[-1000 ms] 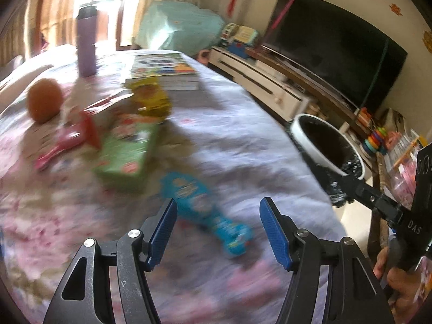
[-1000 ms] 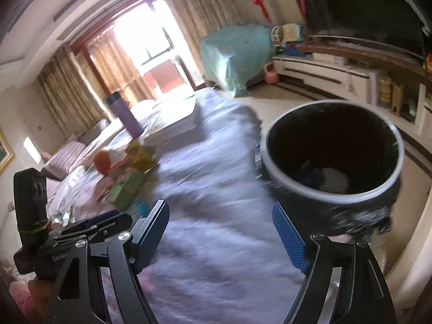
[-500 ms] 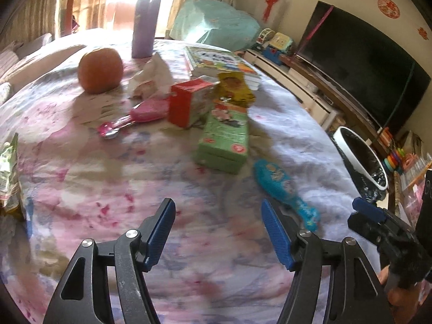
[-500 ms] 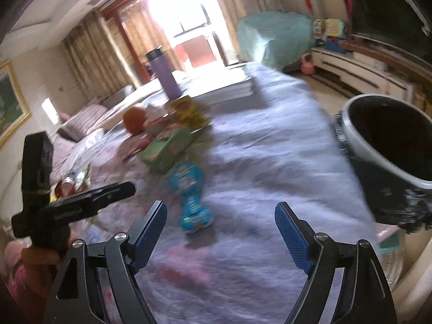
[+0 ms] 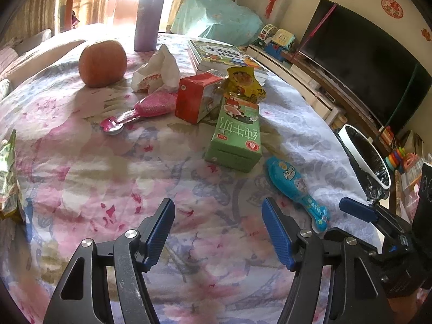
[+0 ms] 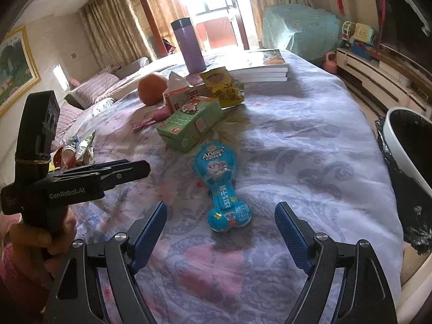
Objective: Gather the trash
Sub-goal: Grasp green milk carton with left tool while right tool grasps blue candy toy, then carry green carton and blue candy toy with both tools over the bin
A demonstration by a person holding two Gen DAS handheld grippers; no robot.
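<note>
Both sets of jaws stand wide apart, nothing between the pads. Left gripper (image 5: pixel 218 229) hovers over bare floral cloth (image 5: pixel 94 189); right gripper (image 6: pixel 220 233) hovers with the blue toy pack (image 6: pixel 221 178) just beyond its gap, at 12 o'clock.

Left wrist view, left to right: a crinkled green wrapper (image 5: pixel 6 167) at 9 o'clock, cut off by the frame edge. Open cloth between it and the cluster at 12 o'clock: orange (image 5: pixel 102 63), crumpled tissue (image 5: pixel 159 70), pink spoon-shaped pack (image 5: pixel 143 109), red carton (image 5: pixel 198 98), yellow snack bag (image 5: pixel 243 83), green milk carton (image 5: pixel 237 137). These crowd together, touching or overlapping. The blue pack lies apart at 2 o'clock, near the table's right edge. Beyond that edge, lower, the white-rimmed bin (image 5: pixel 361 151) with a black liner.

Right wrist view: the bin (image 6: pixel 399 145) at 3 o'clock, partly cut off; contents too dark to tell. A hand (image 6: pixel 40 240) grips the left gripper's handle at 8 o'clock.
</note>
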